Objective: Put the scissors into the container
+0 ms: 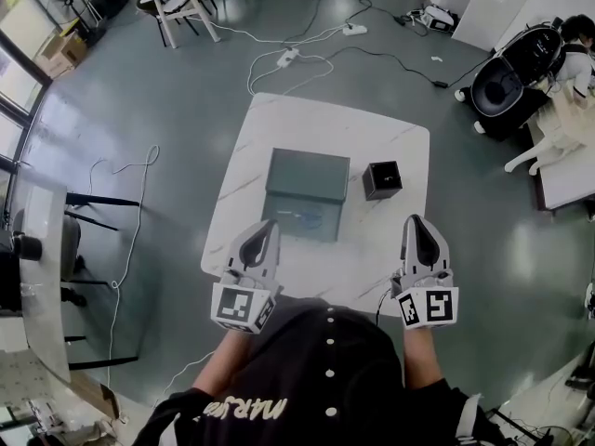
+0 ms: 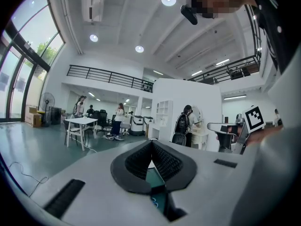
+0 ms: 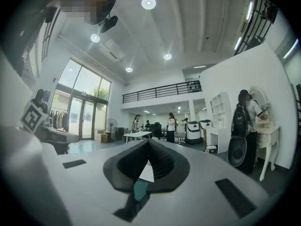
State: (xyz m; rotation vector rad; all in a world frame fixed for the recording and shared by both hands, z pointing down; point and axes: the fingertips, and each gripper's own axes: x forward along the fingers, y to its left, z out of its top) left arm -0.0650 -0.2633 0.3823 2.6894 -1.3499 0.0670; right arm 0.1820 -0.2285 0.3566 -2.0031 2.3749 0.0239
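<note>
Found the left gripper point(image 2: 151, 145) with its ribbed black jaws pressed tip to tip, nothing between them. Found the right gripper point(image 3: 148, 142) the same: jaws fully together, empty. Glimpsed a teal surface and blue loops through the gap below the left jaws.

Saw both grippers in the head view held low and close to the torso, roughly parallel and well apart, pointing forward over the near edge of the white marble table point(image 1: 390, 137). Put the left tips just beside the near left corner of the dark flat case point(image 1: 311, 170), the right tips over bare tabletop. Judged both held about level from the gripper views. Saw bare forearms point(image 1: 221, 360) run back from the marker cubes point(image 1: 244, 307) to a black buttoned shirt point(image 1: 325, 342).

Located the scissors point(image 1: 305, 217), blue-handled and small in view, lying on the nearer panel of the dark case, apart from either gripper. Located the small black open-topped container point(image 1: 382, 179) just to the right of the case, on the table.

Read no words on the marker cubes, only black-and-white square patterns. Noted white lettering point(image 1: 249, 407) on the shirt, upside down; made out "MAR", rest unclear.
</note>
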